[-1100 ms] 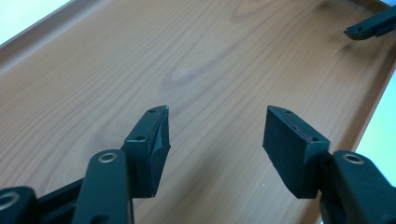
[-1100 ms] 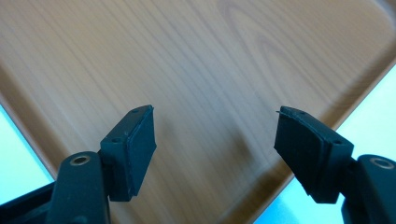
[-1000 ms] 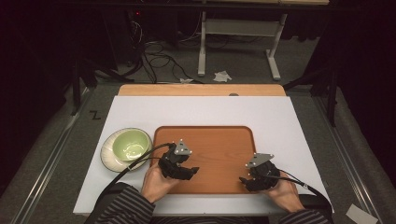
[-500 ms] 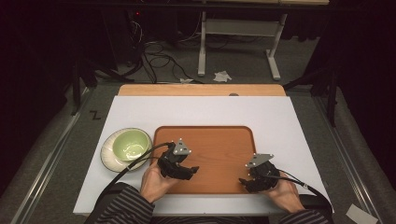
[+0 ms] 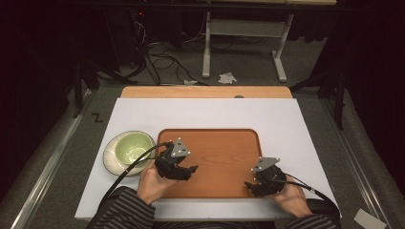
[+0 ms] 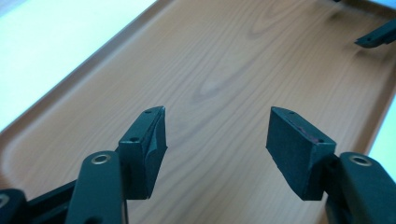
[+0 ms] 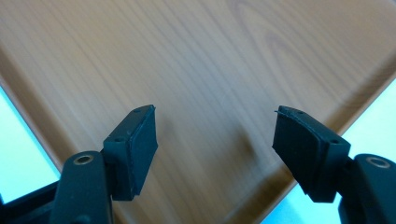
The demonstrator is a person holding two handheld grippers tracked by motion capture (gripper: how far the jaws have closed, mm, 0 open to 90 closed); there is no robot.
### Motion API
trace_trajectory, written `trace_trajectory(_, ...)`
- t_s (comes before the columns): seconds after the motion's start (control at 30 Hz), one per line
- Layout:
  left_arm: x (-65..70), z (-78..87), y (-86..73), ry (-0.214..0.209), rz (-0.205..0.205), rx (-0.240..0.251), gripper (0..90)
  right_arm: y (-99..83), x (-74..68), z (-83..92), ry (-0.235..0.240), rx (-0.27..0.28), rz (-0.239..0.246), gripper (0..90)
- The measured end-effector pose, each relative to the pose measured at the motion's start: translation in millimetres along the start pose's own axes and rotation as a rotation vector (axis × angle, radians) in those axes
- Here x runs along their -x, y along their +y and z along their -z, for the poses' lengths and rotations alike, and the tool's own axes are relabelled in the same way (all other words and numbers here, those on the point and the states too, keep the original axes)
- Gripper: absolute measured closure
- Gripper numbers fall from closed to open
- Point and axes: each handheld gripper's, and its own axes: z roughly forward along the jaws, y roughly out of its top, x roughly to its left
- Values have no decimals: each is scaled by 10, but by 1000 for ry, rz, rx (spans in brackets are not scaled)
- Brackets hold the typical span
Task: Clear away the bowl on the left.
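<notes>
left gripper: [image 5: 191, 169] jaws spread wide, nothing between them; they have just been opening further. Hovers over the near-left part of the wooden tray [image 5: 224, 143], pads [image 6: 148, 140] above bare wood, touching nothing that I can see.
right gripper: [image 5: 249, 186] jaws spread wide too, empty; sits at the tray's near-right corner, pads [image 7: 137, 140] over the wood just inside the rim.
tray: lies on the white worktop [image 5: 286, 119], nearer its front edge, roughly centred; bare wood inside.
bowl: pale green bowl [image 5: 131, 147] on a white plate [image 5: 111, 157], just beside the tray's left edge, near the worktop's left edge; left gripper's cable runs across its near side.
hands: left hand [image 5: 153, 183] and right hand [image 5: 291, 200] grip the gripper bodies from the front edge, striped sleeves below.
change vs earlier: left gripper sits about where it did a second ago, jaws a bit wider; right gripper, tray and bowl unchanged.
hard to see: whether either gripper's tips rest on the wood or hang just above it, cannot tell. In the left gripper view the other gripper's jaw tip [image 6: 376, 38] is cut off at the top right edge. Sleeves cut off at the bottom of the high view. Floor beyond the worktop dark, cables and a crumpled scrap barely readable.
</notes>
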Motion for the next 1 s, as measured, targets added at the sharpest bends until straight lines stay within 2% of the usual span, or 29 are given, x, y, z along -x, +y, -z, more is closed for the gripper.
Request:
trace_trajectory(0.1,-17,26,-1,22,-5,3,375,1,-6,-10,3,-20,0,311)
trace_trajectory(0.2,-49,56,-9,44,-6,3,365,2,-1,-3,0,-16,-1,311)
trace_trajectory(0.43,-135,102,-16,56,34,6,364,-1,-10,-13,-6,-26,4,311)
trace_trajectory(0.6,-200,170,-25,83,51,32,378,-1,-7,-7,-4,-27,2,311)
trace_trajectory(0.73,-251,202,-44,110,79,29,380,-1,-16,-7,-1,-27,7,313)
trace_trajectory(0.77,-300,219,-65,117,108,28,379,-1,-12,-8,-2,-25,7,313)
trace_trajectory(0.8,-300,219,-65,117,108,28,378,-2,-12,-10,-1,-25,4,313)
trace_trajectory(0.83,-347,238,-86,124,127,31,378,-2,-12,-13,1,-27,1,313)
trace_trajectory(1.0,-414,302,-115,144,153,49,408,-3,-17,-13,6,-27,10,317)
